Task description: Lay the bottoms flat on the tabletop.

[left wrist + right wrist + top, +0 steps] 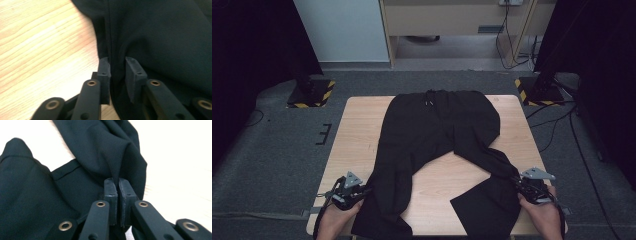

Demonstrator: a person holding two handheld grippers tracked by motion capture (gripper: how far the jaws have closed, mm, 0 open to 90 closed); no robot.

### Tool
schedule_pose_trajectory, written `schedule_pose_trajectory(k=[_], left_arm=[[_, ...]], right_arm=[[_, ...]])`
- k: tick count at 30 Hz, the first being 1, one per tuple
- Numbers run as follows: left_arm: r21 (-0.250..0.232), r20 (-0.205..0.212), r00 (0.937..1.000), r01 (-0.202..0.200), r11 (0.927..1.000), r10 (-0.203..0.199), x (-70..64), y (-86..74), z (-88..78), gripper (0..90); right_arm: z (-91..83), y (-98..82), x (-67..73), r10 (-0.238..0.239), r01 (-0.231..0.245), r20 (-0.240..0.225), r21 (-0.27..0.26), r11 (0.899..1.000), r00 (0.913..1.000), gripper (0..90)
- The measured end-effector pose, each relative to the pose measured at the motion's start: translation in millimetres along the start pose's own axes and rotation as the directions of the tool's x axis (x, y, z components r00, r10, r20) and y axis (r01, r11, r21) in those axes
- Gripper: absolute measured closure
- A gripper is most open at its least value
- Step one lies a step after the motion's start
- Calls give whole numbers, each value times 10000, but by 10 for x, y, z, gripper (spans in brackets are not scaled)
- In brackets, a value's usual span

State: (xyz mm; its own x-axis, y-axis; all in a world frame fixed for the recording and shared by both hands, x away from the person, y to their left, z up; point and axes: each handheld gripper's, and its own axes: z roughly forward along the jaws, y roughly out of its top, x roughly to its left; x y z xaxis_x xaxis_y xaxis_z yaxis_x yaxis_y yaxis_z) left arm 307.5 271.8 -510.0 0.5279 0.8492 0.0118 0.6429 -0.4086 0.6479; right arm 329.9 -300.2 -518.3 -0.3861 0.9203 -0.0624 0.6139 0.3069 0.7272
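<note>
A light wooden table (357, 130) stands on grey carpet, with dark curtains at both sides of the room and black-and-yellow striped stand bases beyond the table's far corners.

A pair of black trousers (437, 130) lies spread on the table. The waistband with its drawstring (430, 98) sits at the table's far edge, centred. The two legs run from the waistband toward the near edge and diverge, leaving a bare wedge of wood between them. The leg on the left runs straight down and its end hangs over the near edge. The leg on the right runs diagonally to the near right corner, where its lower part is folded back on itself.

The left gripper (362, 192) sits at the outer edge of the left trouser leg, near the table's near left corner. In the left gripper view, this gripper (117, 75) has its jaws parted, with a fold of the trouser fabric running between them; a gap shows on each side of the fold, so the pads do not press it.

The right gripper (518, 182) sits at the outer edge of the right trouser leg, near the table's near right corner. In the right gripper view, this gripper (118, 192) has its jaws clenched together on a raised pinch of the trouser fabric, which rises in a ridge from the pads.
</note>
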Motion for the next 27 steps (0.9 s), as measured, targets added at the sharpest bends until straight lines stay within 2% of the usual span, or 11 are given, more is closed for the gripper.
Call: schedule_pose_trajectory(k=[4,6,8,10,13,16,18,21,23,25,27], left_arm=[[-942,-112,9997,183,9954,-195,-57,59,-39,453],[-1443,-6,9994,329,9890,-334,-114,122,-56,369],[-1890,211,9993,358,9813,-324,-191,206,-56,341],[-2120,597,9977,454,9762,-335,-280,309,-14,319],[-2098,1781,9816,1059,9720,-686,-403,491,148,306],[-1948,1802,9829,734,9781,-379,-539,684,375,286],[-1991,1822,9828,674,9777,-306,-615,781,539,268],[-1600,1313,9911,443,9861,-232,-713,857,785,234],[-1372,952,9943,610,9887,-481,-746,850,890,241],[-1285,563,9981,332,9912,-261,-764,841,932,272],[-1338,292,9995,116,9909,-78,-767,818,946,368]], right_arm=[[-30,68,63,104,-152,-676,-714,9973,9977,573],[-39,120,133,190,-299,-928,-1180,9926,9955,468],[-25,177,209,213,-405,-1216,-1578,9866,9923,388],[27,242,296,278,-505,-1437,-1575,9862,9892,335],[197,326,417,-237,74,-1332,-1221,9925,9908,302],[363,378,487,-467,334,-1342,-999,9944,9899,256],[461,404,510,-486,382,-1440,-740,9965,9884,254],[581,423,533,-352,271,-1386,-600,9978,9897,306],[637,422,555,-425,361,-1360,-495,9981,9898,408],[645,428,573,-538,484,-1300,-440,9979,9901,502],[637,430,572,-595,538,-1331,-462,9975,9893,593]])
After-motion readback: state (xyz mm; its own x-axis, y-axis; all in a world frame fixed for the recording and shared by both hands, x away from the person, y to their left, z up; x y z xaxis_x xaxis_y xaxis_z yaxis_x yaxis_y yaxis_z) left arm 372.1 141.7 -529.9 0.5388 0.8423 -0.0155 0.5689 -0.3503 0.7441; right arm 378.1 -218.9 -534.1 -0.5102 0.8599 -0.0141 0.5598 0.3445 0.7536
